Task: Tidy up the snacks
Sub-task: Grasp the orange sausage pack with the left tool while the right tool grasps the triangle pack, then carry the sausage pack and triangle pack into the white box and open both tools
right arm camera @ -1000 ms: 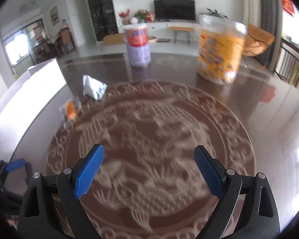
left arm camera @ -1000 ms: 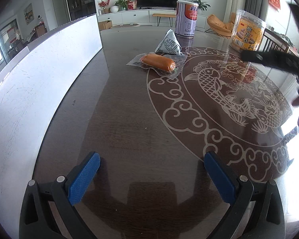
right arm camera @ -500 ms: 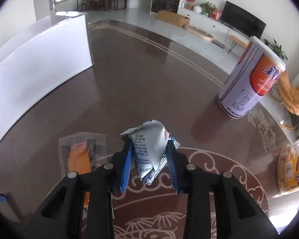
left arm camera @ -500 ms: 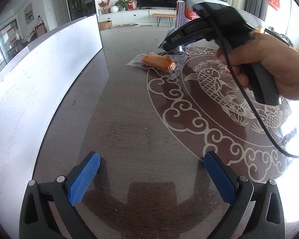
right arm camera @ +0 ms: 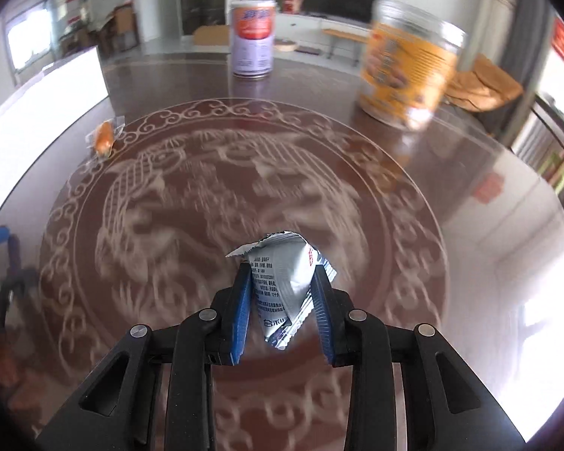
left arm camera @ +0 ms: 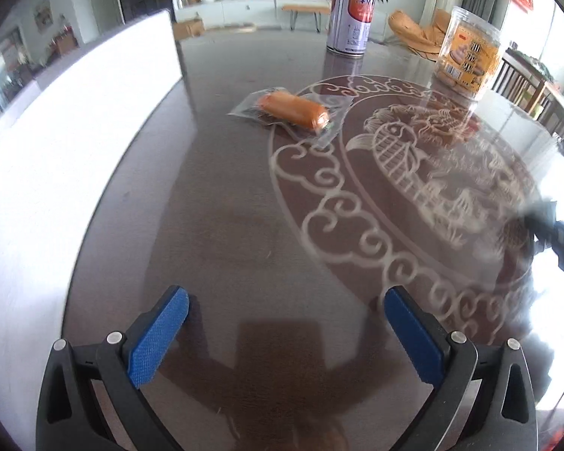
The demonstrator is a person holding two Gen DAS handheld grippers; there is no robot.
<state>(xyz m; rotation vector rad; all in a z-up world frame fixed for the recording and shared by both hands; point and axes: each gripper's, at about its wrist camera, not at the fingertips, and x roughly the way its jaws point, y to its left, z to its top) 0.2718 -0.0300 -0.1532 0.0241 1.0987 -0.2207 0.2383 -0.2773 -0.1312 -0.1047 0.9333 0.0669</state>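
The right gripper [right arm camera: 284, 300] held a crumpled silver foil snack packet [right arm camera: 282, 293] pinched between its jaws above the dark patterned desk [right arm camera: 470, 225] — the left gripper [left arm camera: 282, 338] hovered with jaws spread, well short of the clear-wrapped orange sausage [left arm camera: 293, 109].

A crinkled silver foil snack packet [right arm camera: 285, 282] sits pinched between blue fingers [right arm camera: 241, 312], raised above the tabletop [right arm camera: 470, 225]. An orange sausage in clear plastic wrap [left arm camera: 293, 111] lies flat, far left. A tall purple-and-orange can [right arm camera: 252, 43] and a clear yellow-labelled jar [right arm camera: 408, 64] stand upright, far.
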